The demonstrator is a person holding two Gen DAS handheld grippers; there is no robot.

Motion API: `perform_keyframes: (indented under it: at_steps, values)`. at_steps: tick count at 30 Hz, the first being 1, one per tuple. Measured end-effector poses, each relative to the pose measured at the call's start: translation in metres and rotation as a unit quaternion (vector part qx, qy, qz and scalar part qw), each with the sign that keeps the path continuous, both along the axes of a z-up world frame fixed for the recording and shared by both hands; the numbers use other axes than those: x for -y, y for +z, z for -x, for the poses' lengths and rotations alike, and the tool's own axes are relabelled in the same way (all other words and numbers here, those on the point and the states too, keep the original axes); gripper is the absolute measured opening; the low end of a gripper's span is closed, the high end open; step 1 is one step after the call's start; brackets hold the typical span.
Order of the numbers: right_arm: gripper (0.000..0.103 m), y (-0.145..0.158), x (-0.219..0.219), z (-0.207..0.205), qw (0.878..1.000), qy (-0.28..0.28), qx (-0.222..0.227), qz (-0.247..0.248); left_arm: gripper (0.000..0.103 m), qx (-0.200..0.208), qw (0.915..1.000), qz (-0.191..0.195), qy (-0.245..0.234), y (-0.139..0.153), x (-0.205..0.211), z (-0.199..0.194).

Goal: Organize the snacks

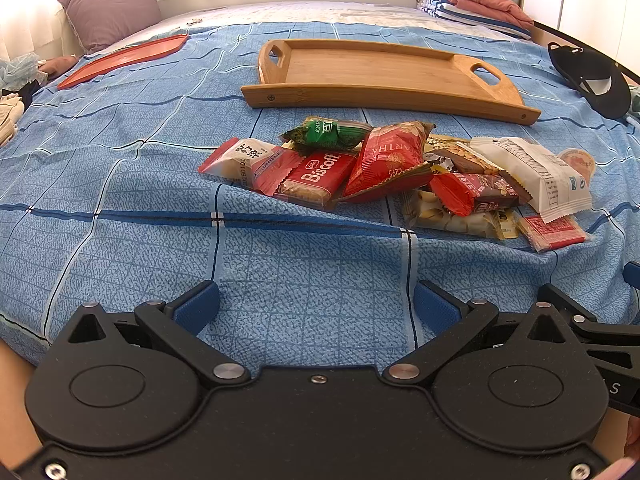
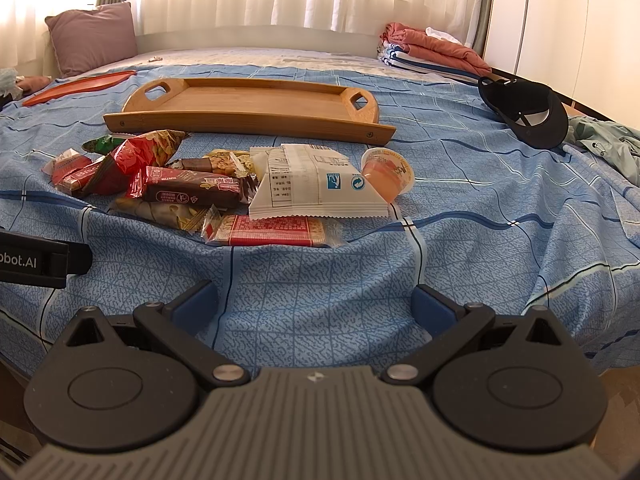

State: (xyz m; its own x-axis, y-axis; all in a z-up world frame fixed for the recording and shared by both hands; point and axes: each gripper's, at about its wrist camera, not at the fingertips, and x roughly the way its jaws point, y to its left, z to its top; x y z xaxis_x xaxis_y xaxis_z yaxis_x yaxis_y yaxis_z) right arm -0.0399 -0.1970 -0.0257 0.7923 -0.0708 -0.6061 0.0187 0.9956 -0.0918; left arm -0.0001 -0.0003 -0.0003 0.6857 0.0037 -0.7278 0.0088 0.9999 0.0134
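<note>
— What's around the snacks, left to right?

— In my left wrist view, a purple pillow (image 1: 110,8) sits upper left, with an orange tray (image 1: 124,60) lying flat below it on the blue checked bedspread (image 1: 120,208). The wooden tray (image 1: 384,76) is upper centre, nothing in it. Just below it, mid-frame, is the snack pile (image 1: 396,180): a Biscoff packet (image 1: 320,178) at its left, a white packet (image 1: 540,176) at its right. Folded clothes (image 1: 472,4) sit upper right, a black cap (image 1: 592,84) at the right edge.

— Anything in the way?

— Only bare bedspread between my fingers and the pile. In the right wrist view an orange jelly cup (image 2: 388,174) touches the white packet's right side.

— Fingers?

— Left gripper (image 1: 316,308) spread wide, holding nothing. Right gripper (image 2: 316,306) likewise.
</note>
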Motion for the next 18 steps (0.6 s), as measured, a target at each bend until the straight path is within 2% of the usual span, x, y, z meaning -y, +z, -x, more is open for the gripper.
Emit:
perform_keyframes:
  at_steps: [18]
  values:
    - [0.103,0.0,-0.0003,-0.0001,1.0,0.0,0.0,0.002,0.103,0.0,1.0,0.0,0.0,0.0,0.0,0.0001]
